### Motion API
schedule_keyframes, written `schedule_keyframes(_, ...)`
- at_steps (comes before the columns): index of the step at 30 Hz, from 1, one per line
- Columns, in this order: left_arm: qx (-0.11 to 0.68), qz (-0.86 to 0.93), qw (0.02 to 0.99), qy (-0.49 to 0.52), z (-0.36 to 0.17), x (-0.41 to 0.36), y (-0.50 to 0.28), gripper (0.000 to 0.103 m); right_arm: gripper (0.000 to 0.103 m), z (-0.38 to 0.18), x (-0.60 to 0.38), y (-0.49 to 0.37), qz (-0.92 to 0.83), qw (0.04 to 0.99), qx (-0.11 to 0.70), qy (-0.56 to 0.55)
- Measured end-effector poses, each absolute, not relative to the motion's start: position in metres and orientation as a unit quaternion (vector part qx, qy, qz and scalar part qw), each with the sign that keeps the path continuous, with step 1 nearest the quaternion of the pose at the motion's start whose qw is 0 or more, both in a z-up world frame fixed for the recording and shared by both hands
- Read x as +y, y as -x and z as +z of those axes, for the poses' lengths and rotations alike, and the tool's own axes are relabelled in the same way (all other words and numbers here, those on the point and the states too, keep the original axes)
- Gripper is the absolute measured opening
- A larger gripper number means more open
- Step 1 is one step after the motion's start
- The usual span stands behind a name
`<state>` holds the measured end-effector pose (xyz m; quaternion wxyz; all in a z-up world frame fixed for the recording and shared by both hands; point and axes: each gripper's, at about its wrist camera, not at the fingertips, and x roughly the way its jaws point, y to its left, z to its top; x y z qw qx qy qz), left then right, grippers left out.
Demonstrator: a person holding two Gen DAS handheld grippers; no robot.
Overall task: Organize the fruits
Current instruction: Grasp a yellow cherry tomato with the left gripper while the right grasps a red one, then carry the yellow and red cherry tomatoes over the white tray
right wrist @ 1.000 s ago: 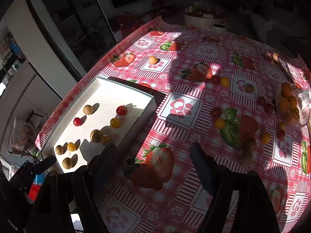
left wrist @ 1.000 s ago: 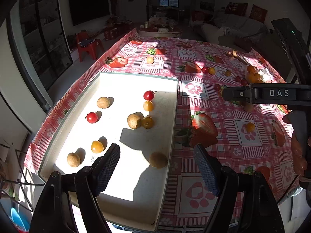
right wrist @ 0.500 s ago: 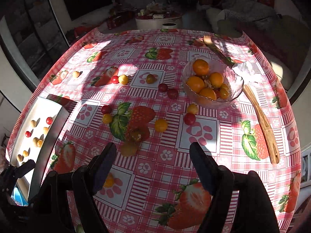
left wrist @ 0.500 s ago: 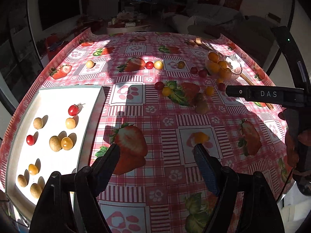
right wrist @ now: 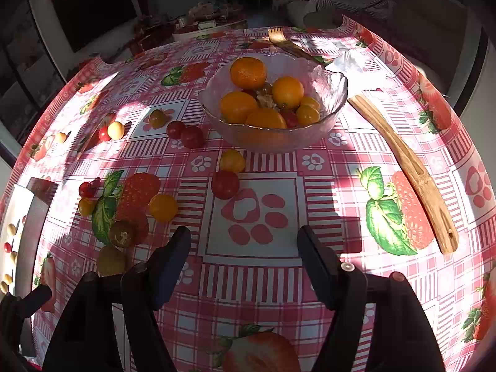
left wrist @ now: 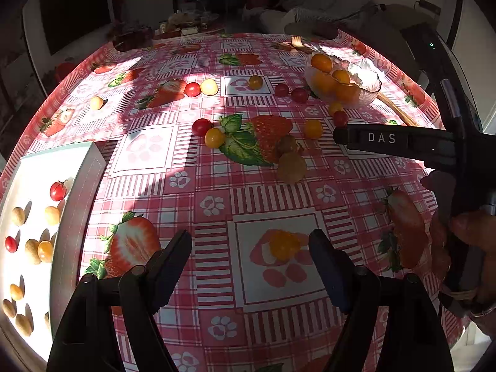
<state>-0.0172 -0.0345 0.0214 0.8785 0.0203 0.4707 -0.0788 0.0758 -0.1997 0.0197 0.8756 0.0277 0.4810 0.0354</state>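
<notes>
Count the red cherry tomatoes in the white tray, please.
2. One red cherry tomato lies near the white tray's right wall, another farther left. The frame cuts the tray, so more may hide.

Both wrist views look down, sharing the glass bowl (left wrist: 342,82).

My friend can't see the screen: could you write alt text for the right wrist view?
A glass bowl of oranges sits on a strawberry-print tablecloth, with cherry tomatoes scattered before it. The right claw hovers empty, its jaws closing; wooden tongs lie right.
</notes>
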Motion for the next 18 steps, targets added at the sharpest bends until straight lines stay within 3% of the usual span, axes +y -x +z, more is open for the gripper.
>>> schedule_keyframes(3,0.473,-0.081,0.877,-0.022,0.018,-0.04,0.014,0.076,0.068,0.018,-0.192,-0.084,0.032,0.881,0.472,-0.017)
schedule_keyframes(5,0.48,-0.084,0.873,-0.024,0.015,-0.043,0.012,0.061,0.066,0.018,-0.189,-0.09,0.027,0.884,0.467,-0.014)
schedule_keyframes(8,0.478,-0.083,0.873,-0.037,0.014,-0.049,0.013,0.054,0.059,0.018,-0.187,-0.097,0.019,0.887,0.462,-0.012)
schedule_keyframes(12,0.475,-0.085,0.875,-0.034,0.015,-0.05,0.013,0.025,0.036,0.019,-0.188,-0.103,0.017,0.888,0.458,-0.013)
schedule_keyframes(14,0.476,-0.09,0.875,-0.026,0.016,-0.048,0.013,0.022,0.024,0.019,-0.19,-0.104,0.021,0.888,0.458,-0.019)
schedule_keyframes(18,0.48,-0.099,0.872,-0.002,0.018,-0.041,0.016,0.022,0.023,0.02,-0.195,-0.097,0.031,0.887,0.459,-0.03)
